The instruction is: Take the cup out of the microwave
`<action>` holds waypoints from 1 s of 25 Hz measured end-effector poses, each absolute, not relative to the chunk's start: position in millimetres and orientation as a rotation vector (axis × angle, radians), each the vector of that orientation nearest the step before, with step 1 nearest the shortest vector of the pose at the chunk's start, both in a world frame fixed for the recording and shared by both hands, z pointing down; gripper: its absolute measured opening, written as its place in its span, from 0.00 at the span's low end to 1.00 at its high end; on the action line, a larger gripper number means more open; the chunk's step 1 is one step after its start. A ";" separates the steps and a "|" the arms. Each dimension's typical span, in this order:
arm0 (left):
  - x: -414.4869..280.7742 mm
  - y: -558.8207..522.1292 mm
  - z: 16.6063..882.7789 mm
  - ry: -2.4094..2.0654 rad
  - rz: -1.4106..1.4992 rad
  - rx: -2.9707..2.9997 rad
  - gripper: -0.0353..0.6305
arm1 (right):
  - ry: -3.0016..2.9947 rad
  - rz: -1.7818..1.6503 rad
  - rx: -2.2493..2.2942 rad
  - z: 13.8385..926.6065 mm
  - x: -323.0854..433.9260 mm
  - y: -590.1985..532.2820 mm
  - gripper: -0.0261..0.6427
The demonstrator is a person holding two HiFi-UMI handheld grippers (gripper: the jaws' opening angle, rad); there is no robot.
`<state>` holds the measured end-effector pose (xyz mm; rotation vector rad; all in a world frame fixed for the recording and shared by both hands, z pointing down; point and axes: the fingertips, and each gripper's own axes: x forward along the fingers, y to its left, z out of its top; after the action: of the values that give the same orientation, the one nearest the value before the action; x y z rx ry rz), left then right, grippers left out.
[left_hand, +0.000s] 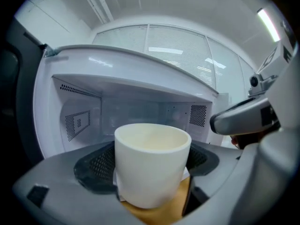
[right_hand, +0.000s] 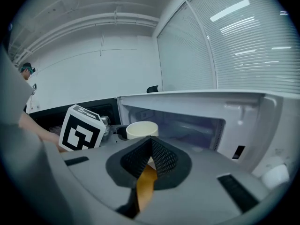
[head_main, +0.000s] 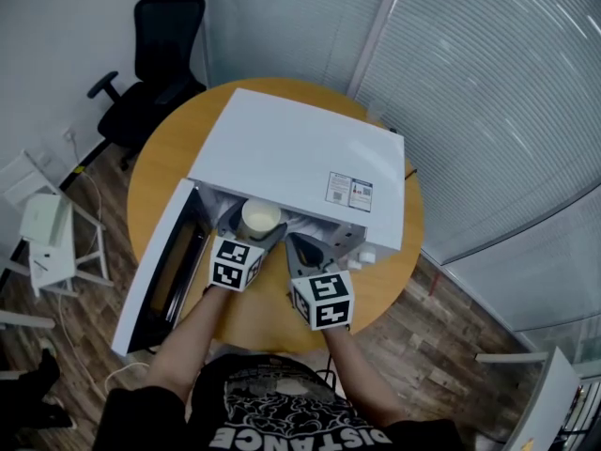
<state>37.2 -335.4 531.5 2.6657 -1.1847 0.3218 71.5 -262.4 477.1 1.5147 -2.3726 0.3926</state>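
Observation:
A cream cup (head_main: 260, 217) hangs just in front of the open mouth of the white microwave (head_main: 300, 163). My left gripper (head_main: 255, 227) is shut on it. In the left gripper view the cup (left_hand: 151, 163) fills the space between the dark pads (left_hand: 96, 165), with the wooden tabletop showing beneath it and the empty white cavity (left_hand: 136, 111) behind. My right gripper (head_main: 302, 248) is shut on nothing, just right of the cup and in front of the microwave. In the right gripper view its pads (right_hand: 159, 156) meet at a point, with the cup (right_hand: 142, 129) beyond them to the left.
The microwave door (head_main: 155, 271) stands swung open to the left, over the edge of the round wooden table (head_main: 394, 271). A black office chair (head_main: 155, 54) stands behind the table, a white rack (head_main: 47, 228) on the floor at the left, and glass walls with blinds at the right.

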 end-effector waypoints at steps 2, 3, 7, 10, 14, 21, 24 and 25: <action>35.3 -329.1 529.7 -1.198 0.316 2.657 0.71 | -2.383 0.389 1.508 475.3 71.1 -257.6 0.06; 34.4 -326.1 528.7 -1.205 0.314 2.654 0.71 | -2.387 0.386 1.505 474.4 71.2 -255.4 0.06; 30.2 -313.6 523.8 -1.235 0.307 2.641 0.71 | -2.404 0.380 1.493 470.7 71.5 -245.7 0.06; 24.9 -302.2 518.0 -1.261 0.297 2.631 0.71 | -2.420 0.369 1.478 467.0 69.8 -236.5 0.06; 19.6 -285.6 512.0 -1.291 0.288 2.621 0.71 | -2.440 0.355 1.462 463.2 68.9 -225.3 0.06; 9.4 -254.9 504.5 -1.345 0.274 2.594 0.71 | -2.470 0.340 1.434 459.4 64.5 -201.4 0.06; 5.2 -240.2 501.0 -1.369 0.268 2.585 0.71 | -2.480 0.334 1.426 458.2 62.9 -190.3 0.06; 4.0 -235.1 499.6 -1.375 0.265 2.582 0.71 | -2.483 0.334 1.425 458.1 62.6 -186.6 0.06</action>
<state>4.0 -235.1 499.6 2.5820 -1.3750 0.2645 62.6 -186.6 458.1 1.4248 -2.4826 0.3345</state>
